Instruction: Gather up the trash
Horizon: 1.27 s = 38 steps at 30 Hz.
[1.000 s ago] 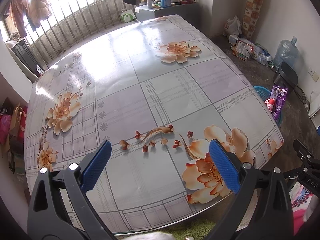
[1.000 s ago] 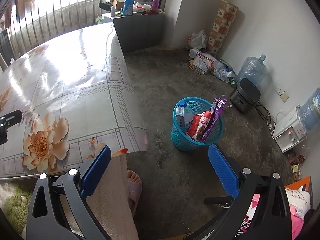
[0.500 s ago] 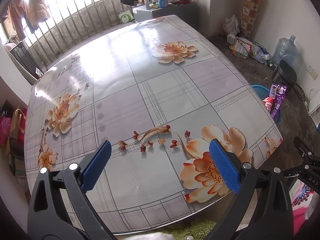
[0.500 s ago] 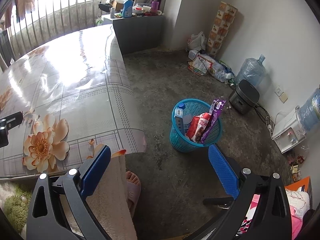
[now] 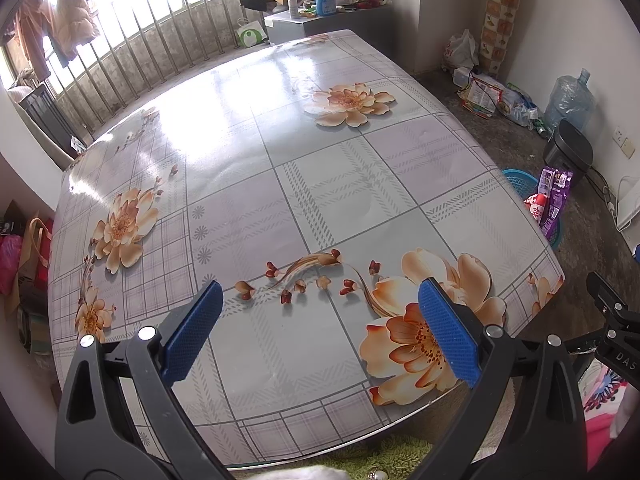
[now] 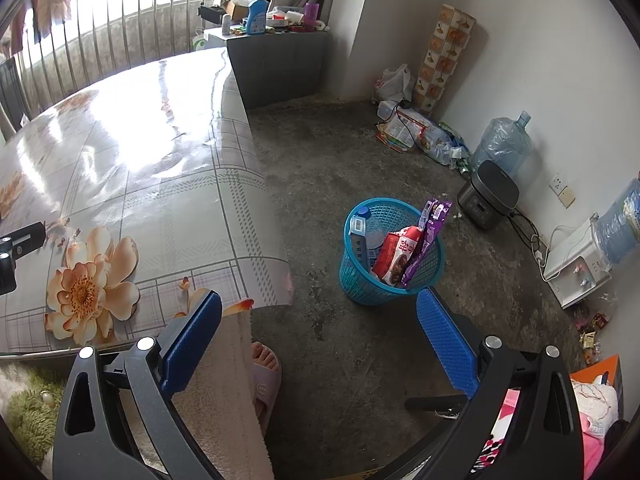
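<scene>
A blue mesh trash basket (image 6: 356, 272) stands on the concrete floor to the right of the table; part of the basket (image 5: 520, 180) shows past the table's right edge. It holds a red snack bag (image 6: 398, 254), a purple wrapper (image 6: 428, 236) and a plastic bottle (image 6: 366, 226). My right gripper (image 6: 320, 332) is open and empty, above the floor short of the basket. My left gripper (image 5: 320, 320) is open and empty over the near part of the flowered table (image 5: 280, 184). No trash shows on the tabletop.
A person's foot in a slipper (image 6: 264, 376) is by the table corner (image 6: 280, 292). A black cooker (image 6: 488, 196), water jugs (image 6: 504, 144), a dispenser (image 6: 576, 264) and floor litter (image 6: 416, 132) line the right wall. A grey cabinet (image 6: 276, 64) with bottles stands behind the table.
Both grippers drifted slightly; the left view has pulled back a little from the table. Both stay open and empty. The basket and its contents have not moved.
</scene>
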### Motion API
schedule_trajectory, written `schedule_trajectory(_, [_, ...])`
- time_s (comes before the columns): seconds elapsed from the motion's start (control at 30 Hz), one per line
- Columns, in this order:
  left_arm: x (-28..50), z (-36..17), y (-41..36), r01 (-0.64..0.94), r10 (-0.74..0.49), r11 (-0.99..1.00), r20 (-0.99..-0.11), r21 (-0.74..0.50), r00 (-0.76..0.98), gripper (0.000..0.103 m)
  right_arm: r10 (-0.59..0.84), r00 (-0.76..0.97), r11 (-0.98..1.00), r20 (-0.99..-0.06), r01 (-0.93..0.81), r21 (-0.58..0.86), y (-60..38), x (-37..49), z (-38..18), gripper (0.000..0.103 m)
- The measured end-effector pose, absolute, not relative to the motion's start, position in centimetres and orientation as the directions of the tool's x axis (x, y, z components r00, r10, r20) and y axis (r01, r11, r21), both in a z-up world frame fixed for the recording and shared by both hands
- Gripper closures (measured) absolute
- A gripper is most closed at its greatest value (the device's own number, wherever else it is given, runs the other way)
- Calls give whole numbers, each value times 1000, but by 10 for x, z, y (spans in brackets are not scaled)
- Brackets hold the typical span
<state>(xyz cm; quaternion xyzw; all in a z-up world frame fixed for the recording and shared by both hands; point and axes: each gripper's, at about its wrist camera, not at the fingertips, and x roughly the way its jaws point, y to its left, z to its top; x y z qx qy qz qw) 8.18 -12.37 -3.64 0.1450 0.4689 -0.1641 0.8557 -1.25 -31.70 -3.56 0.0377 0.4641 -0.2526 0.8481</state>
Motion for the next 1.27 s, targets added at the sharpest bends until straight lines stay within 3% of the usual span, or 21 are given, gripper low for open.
schedule_trajectory(1.27, [81,-38,-123,423,-147,902,-855,92,498,9,-394,441,869,-806,463,-172,-316,-11,-36,8])
